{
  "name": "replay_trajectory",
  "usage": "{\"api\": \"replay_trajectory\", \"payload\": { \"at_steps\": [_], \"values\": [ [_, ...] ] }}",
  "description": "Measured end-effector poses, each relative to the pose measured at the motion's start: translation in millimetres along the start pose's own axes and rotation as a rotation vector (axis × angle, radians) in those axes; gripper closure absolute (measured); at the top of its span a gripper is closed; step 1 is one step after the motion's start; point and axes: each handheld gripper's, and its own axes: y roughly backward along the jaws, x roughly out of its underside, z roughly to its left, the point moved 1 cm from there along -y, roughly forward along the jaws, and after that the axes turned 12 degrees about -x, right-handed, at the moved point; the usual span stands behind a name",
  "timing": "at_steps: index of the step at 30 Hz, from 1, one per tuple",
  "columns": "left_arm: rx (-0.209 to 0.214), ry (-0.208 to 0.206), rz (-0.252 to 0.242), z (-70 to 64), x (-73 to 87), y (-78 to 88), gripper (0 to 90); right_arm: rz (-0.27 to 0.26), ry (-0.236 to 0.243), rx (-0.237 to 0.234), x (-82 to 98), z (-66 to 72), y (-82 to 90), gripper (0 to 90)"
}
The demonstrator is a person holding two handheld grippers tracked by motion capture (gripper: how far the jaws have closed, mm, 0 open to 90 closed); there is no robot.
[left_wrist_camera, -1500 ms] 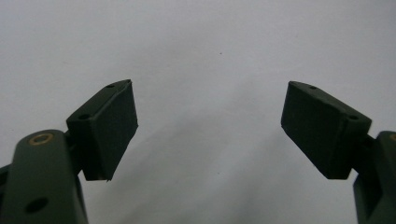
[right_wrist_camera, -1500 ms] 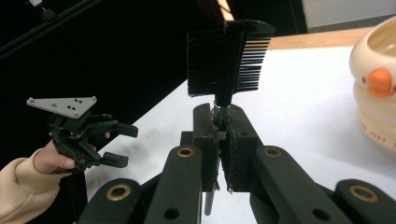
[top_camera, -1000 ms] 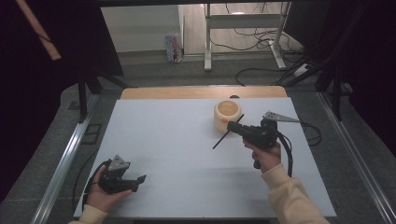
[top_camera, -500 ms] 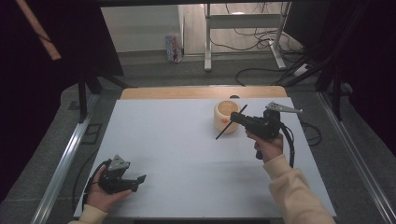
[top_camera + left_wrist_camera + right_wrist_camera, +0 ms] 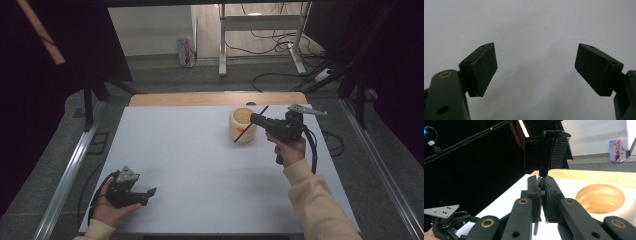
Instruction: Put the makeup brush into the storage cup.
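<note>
Left hand-held gripper (image 5: 150, 191) rests near the front-left corner of the surface (image 5: 190, 165), cradled in the left hand (image 5: 111, 210). Its jaws stand well apart with nothing between them.

Wooden bowl (image 5: 242, 125) sits toward the far edge of the surface, right of centre, upright and mouth up. Whether it holds anything cannot be told.

Right hand-held gripper (image 5: 255, 119) is raised just beside the bowl, its jaws pressed together on a thin black comb (image 5: 549, 155) — a tilted dark sliver in the high view, its lower end across the bowl's near wall.

Risks, as judged:
1. The grip covers a short length of the handle only; the comb may pivot or slip.
2. A low sweep — comb or jaws — could strike the rim and shift or tip the bowl.
</note>
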Motion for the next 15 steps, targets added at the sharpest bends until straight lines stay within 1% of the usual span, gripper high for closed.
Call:
{"api": "replay_trajectory", "payload": {
  "at_steps": [7,15],
  "values": [
    [0.003,-0.003,0.002,-0.7,-0.2,-0.6,19.1,-0.024,-0.002,0.015,-6.8,-6.7,2.6,84.9],
    [0.005,-0.004,0.002,-0.7,-0.1,-0.9,19.0,-0.026,0.005,0.038,-15.2,-13.9,0.4,84.9]
  ]
}}
